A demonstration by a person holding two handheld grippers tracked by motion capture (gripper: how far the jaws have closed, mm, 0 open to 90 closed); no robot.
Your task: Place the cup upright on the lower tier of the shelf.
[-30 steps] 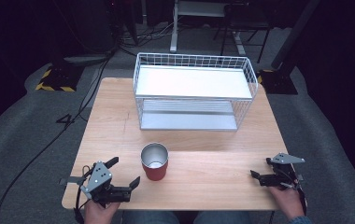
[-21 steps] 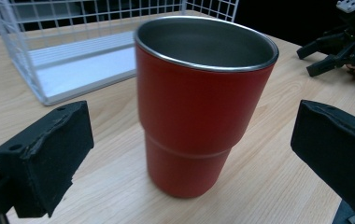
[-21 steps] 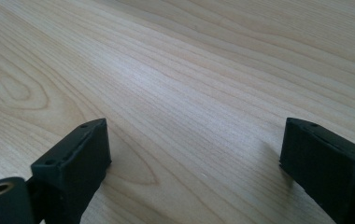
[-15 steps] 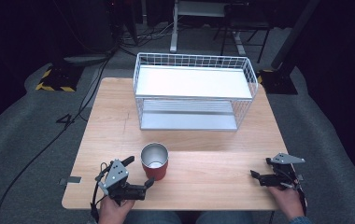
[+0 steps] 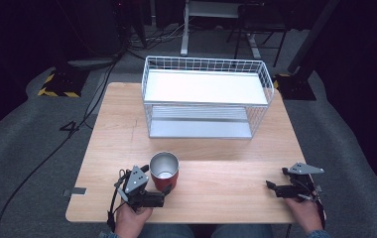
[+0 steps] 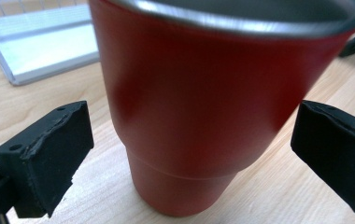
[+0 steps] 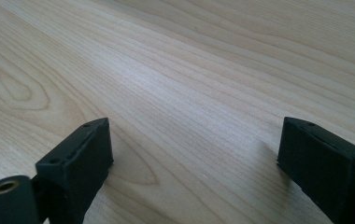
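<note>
Red cup [image 5: 164,172] with a bare metal inside stands upright on the wooden tabletop [image 5: 211,148], near edge, left of centre. Left tool [image 5: 162,195] sits at the cup's near-left side, low on the tabletop, held by the person's left hand [image 5: 129,220]. Its jaws are apart; in the left gripper view the cup [image 6: 199,107] stands between them, gaps visible on both sides, no contact seen. The cup's lower part steps in to a narrower base. The grey three-cornered plate [image 5: 136,179] on the left tool lies just beside the cup rim in the high view.

Right tool [image 5: 272,187] is at the near right of the tabletop, well apart from the cup, held by the right hand [image 5: 305,213]. Jaws apart with bare wood grain [image 7: 189,93] between them, gripping nothing.

White wire basket rack [image 5: 206,101] stands at the far middle of the tabletop, with a flat white top shelf and a lower shelf under it. A corner of its lower shelf [image 6: 40,44] shows at the upper left of the left gripper view. Grey carpet floor [image 5: 23,148] around the tabletop, cables [image 5: 94,99] trailing on the left, a yellow-black striped block [image 5: 56,85] at far left.
</note>
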